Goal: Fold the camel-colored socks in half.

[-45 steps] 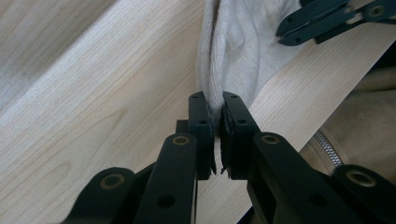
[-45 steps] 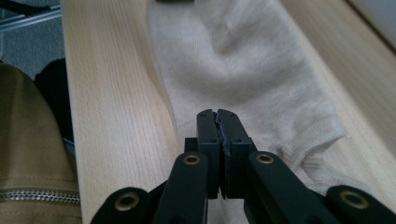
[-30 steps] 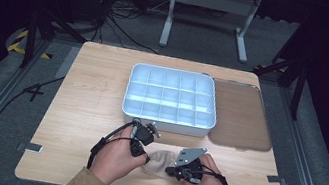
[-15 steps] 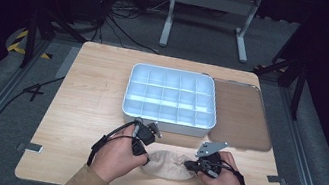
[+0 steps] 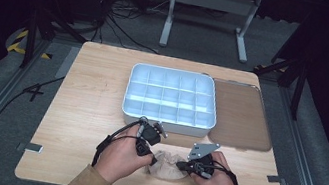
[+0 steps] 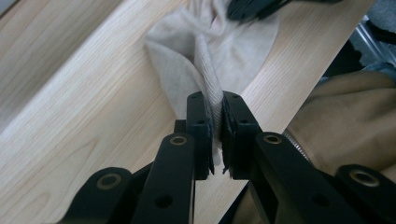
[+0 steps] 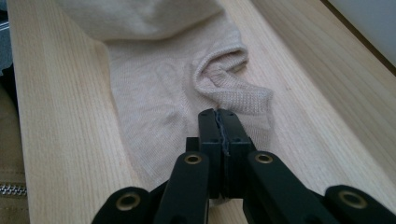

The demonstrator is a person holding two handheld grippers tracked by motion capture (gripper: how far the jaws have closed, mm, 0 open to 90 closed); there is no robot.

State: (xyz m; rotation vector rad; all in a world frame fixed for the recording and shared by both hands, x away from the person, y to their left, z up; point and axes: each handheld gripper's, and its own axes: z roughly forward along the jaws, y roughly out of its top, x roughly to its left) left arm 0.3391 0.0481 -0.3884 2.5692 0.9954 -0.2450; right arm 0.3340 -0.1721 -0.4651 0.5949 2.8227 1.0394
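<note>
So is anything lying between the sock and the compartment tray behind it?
Nothing visible: bare wood separates the beige sock from the white compartment tray. The left gripper already pinches a fold of the sock; the right gripper is shut over it.

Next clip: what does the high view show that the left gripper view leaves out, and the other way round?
High view alone: the white divided tray, the brown lid beside it, both hands and the floor beyond the table. Left gripper view alone: the left gripper seen close, its jaws shut on a raised fold of the beige cloth. Both share that cloth, the wooden table and the right gripper at the cloth's other end.
</note>
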